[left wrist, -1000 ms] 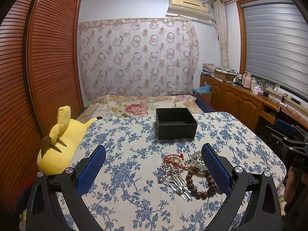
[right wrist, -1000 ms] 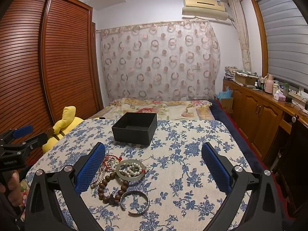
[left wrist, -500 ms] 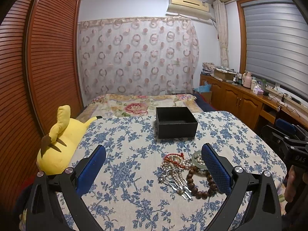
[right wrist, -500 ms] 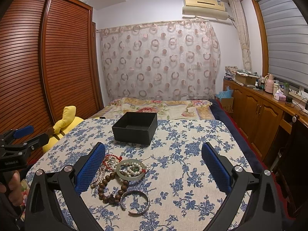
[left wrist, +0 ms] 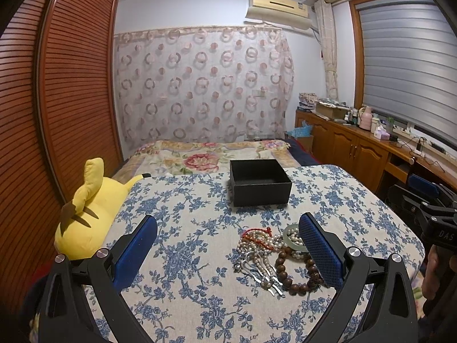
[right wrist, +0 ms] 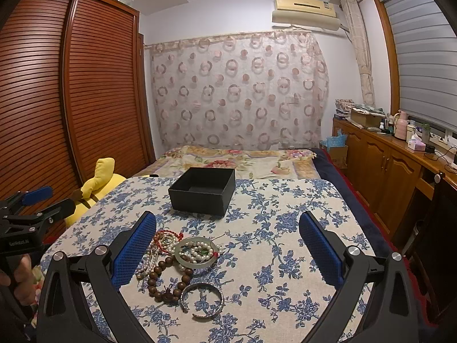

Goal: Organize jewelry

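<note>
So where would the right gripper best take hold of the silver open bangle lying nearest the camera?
Probably from above, one finger inside the loop and one outside, pinching the silver bangle's right-hand band. It lies flat on the tablecloth, and its left side touches the wooden bead bracelet. The right gripper is open.

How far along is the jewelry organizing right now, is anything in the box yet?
Nothing looks done: the black box appears empty from what shows of its inside. Nothing is in hand; the left gripper and right gripper are both open and empty. Everything is left: the jade bangle, pearl strands, wooden bead bracelet and silver bangle all lie on the floral cloth.
</note>
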Tool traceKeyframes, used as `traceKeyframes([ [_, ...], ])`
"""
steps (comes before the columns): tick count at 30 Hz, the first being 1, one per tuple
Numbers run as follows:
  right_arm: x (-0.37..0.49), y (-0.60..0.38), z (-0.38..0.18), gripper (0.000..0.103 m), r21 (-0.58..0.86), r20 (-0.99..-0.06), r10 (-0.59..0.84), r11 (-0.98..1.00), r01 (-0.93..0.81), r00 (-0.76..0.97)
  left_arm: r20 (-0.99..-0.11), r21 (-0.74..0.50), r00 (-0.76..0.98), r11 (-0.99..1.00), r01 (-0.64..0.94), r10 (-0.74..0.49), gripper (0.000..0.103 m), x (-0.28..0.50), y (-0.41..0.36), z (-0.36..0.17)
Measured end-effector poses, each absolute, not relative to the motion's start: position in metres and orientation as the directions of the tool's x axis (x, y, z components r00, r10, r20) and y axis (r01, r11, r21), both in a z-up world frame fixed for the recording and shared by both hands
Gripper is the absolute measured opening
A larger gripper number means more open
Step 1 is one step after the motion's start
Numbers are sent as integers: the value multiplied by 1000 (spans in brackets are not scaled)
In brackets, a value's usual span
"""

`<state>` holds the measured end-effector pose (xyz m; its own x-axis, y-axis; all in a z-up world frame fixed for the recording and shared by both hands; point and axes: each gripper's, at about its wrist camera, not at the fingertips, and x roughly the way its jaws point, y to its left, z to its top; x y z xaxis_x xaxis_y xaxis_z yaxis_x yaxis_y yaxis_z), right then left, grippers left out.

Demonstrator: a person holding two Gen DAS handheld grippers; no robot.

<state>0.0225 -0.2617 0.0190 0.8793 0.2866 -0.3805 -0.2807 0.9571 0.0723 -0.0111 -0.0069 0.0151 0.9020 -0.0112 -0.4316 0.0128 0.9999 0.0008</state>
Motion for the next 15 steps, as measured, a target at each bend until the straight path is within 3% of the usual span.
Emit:
traceKeyframes([
  [15, 26, -260, 6, 101, 62, -402, 305, 950, -307, 863, -447, -6, 894, 1000, 26, -26, 96, -6, -8, 4],
])
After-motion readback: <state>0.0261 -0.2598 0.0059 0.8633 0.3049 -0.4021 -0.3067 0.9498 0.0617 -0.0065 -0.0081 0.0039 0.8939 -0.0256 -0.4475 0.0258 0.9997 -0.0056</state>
